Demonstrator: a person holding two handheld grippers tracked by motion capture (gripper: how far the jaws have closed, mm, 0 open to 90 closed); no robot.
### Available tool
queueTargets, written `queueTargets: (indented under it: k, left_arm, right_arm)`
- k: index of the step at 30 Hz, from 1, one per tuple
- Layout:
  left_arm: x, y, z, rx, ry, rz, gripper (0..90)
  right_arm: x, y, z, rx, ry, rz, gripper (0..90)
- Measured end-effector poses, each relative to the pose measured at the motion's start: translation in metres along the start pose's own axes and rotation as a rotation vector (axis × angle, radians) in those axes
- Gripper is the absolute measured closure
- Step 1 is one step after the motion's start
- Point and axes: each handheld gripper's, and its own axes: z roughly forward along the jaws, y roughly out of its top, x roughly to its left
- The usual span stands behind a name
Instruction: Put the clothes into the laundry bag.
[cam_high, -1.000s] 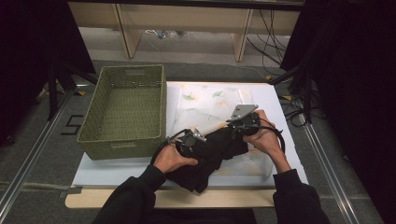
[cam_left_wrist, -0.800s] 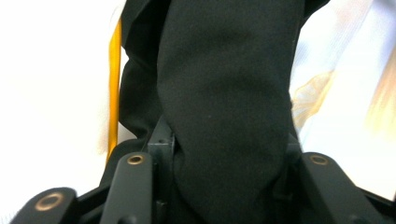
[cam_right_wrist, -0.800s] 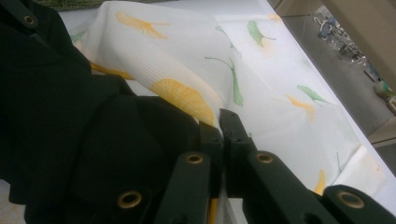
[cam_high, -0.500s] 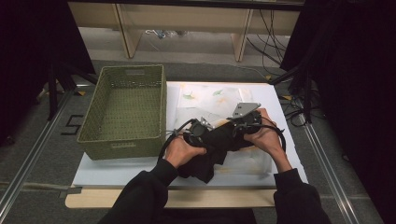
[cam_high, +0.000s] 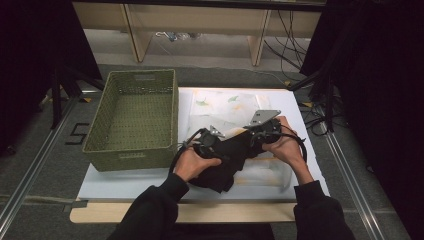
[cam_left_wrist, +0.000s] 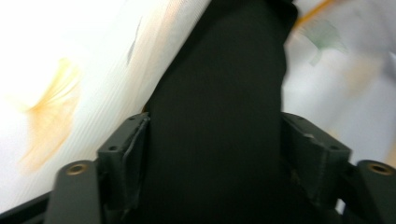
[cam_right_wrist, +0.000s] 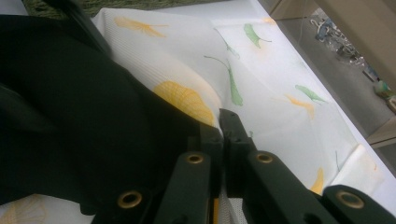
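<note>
Your table (cam_high: 125, 184) carries a green basket (cam_high: 132, 120); right of the basket lie a leaf-print cloth (cam_high: 225, 105) and a black garment (cam_high: 227, 165).

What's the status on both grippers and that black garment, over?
Left gripper, right gripper: both shut on black garment. Garment bunched over leaf-print cloth. Green basket alongside, left.

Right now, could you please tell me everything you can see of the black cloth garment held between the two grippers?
The black cloth garment is soft, matte, dark fabric, bunched and crumpled. It lies over the white leaf-printed sheet on the table, right of the green woven basket. The left gripper has a taut band of it between its jaws; the right gripper, its jaws closed, pinches its edge. Both hands press close.
</note>
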Motion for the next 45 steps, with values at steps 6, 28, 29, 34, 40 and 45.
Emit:
queueTargets:
  k: [6, 28, 29, 34, 40, 45]
  left_arm:
    - [0.004, -0.024, -0.015, -0.013, -0.004, 0.039, 16.4]
    - [-0.022, 0.006, 0.008, -0.058, -0.073, 0.046, 78.0]
    - [-0.021, 0.010, 0.012, -0.077, -0.071, 0.018, 78.0]
    - [-0.008, 0.021, 0.035, -0.121, 0.000, -0.021, 77.1]
    - [0.006, 0.017, 0.047, -0.096, -0.026, -0.082, 59.8]
    - [-0.002, -0.004, 0.030, -0.086, -0.015, -0.006, 35.0]
  right_arm:
    - [0.002, 0.001, 0.000, 0.004, -0.008, -0.003, 90.0]
    - [0.009, 0.009, 0.000, -0.007, 0.007, -0.007, 90.0]
    - [0.008, 0.008, -0.001, -0.008, 0.011, -0.007, 90.0]
    - [0.005, 0.007, -0.003, -0.015, -0.005, -0.008, 90.0]
    - [0.005, 0.006, -0.002, -0.009, -0.003, -0.008, 90.0]
    - [0.005, 0.006, -0.003, -0.014, -0.002, -0.004, 90.0]
